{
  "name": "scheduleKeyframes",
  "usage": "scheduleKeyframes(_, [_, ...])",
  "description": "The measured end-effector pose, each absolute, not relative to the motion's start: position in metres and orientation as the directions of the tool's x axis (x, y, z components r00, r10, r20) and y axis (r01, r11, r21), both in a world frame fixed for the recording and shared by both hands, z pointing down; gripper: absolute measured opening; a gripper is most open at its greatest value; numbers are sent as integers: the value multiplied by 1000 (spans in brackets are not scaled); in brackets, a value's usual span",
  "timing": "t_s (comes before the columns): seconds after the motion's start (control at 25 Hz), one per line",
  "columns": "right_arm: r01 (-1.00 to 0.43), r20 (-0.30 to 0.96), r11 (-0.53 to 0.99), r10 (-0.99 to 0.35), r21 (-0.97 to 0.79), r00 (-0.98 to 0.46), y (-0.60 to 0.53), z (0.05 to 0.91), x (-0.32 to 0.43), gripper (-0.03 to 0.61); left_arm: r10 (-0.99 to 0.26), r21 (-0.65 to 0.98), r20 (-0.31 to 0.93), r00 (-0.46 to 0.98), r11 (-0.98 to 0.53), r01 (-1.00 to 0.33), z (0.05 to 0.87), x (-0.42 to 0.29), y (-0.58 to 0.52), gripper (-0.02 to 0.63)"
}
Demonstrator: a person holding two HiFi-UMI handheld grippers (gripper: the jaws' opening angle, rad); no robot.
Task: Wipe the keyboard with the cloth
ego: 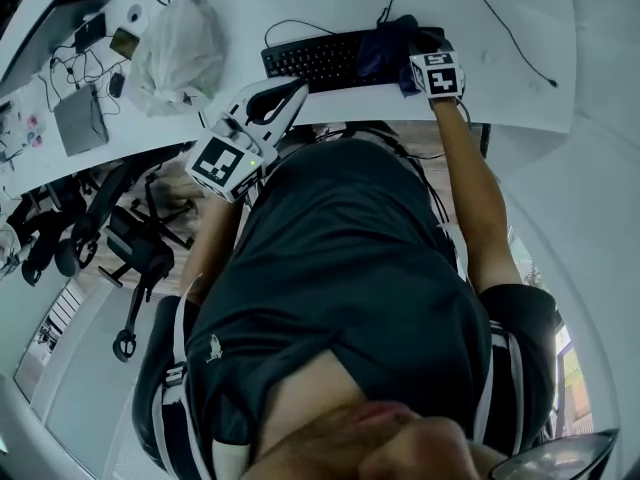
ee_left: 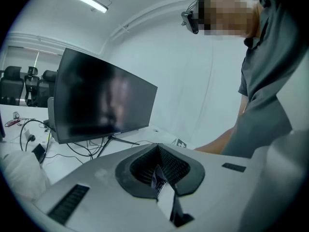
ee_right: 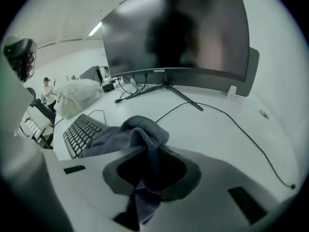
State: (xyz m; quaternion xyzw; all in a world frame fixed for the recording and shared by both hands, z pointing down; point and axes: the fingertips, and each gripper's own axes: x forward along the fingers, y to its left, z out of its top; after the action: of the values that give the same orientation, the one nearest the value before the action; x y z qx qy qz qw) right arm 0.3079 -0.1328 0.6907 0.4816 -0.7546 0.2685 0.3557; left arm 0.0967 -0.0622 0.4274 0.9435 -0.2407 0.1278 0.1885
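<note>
Over R end of flat black keyboard point(ego: 315, 60) | R gripper point(ee_right: 145, 178) clamps bunched blue-grey cloth point(ee_right: 137, 129) | L gripper point(ego: 292, 95) closed, empty | risk: unbraced, it skids under swipe

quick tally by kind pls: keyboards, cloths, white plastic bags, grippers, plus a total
keyboard: 1
cloth: 1
white plastic bag: 1
grippers: 2, the left gripper and the right gripper
total: 5
</note>
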Motion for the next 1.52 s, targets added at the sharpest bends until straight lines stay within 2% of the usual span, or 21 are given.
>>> scheduleKeyframes(0.24, [-908,829,391,-451,-151,-332,-25,698,294,66,-419,316,352,837,-789,-527,432,87,-69,5])
scheduleKeyframes(0.48, [-940,759,341,-609,-12,-230,-128,674,337,66,-376,309,357,855,-817,-488,435,105,-73,5])
scheduleKeyframes(0.6, [-942,803,331,-546,-55,-239,-130,690,349,66,-373,285,342,863,-834,-473,425,119,-80,5])
scheduleKeyframes(0.84, [-922,855,361,-424,-141,-297,-10,700,330,66,-421,287,351,836,-802,-524,428,105,-89,5])
scheduleKeyframes(1.0, [-931,787,362,-563,-40,-252,-83,672,352,66,-405,291,377,833,-802,-522,439,102,-86,5])
scheduleKeyframes(1.08, [-924,781,381,-570,-22,-254,-129,677,357,66,-404,281,377,833,-808,-519,439,105,-90,5])
scheduleKeyframes(1.2, [-930,807,363,-534,-48,-250,-152,695,368,66,-434,238,361,825,-813,-531,429,106,-105,5])
scheduleKeyframes(1.4, [-931,842,363,-493,-29,-218,-49,695,358,66,-543,188,337,769,-762,-620,411,58,-128,5])
scheduleKeyframes(1.52, [-921,860,384,-447,-64,-246,-39,689,352,66,-607,192,332,722,-706,-682,412,18,-131,5])
